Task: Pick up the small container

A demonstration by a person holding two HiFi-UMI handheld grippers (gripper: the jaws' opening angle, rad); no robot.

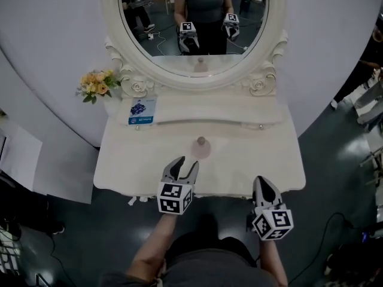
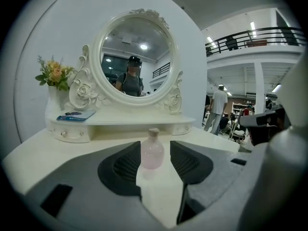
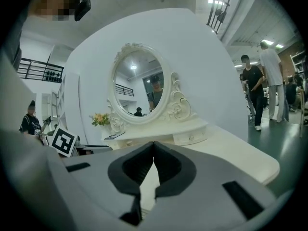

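One small container [image 2: 152,150] stands before the left gripper's [image 1: 186,162] parted jaws.

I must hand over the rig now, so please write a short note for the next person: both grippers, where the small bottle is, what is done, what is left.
The left gripper is open and empty, aimed at the pink bottle.
The right gripper is shut and empty, at the front edge of the table.
The pink bottle stands upright mid-table, just ahead of the left jaws, untouched.
Done: left gripper lined up.
Left: move forward around the bottle, close, lift.
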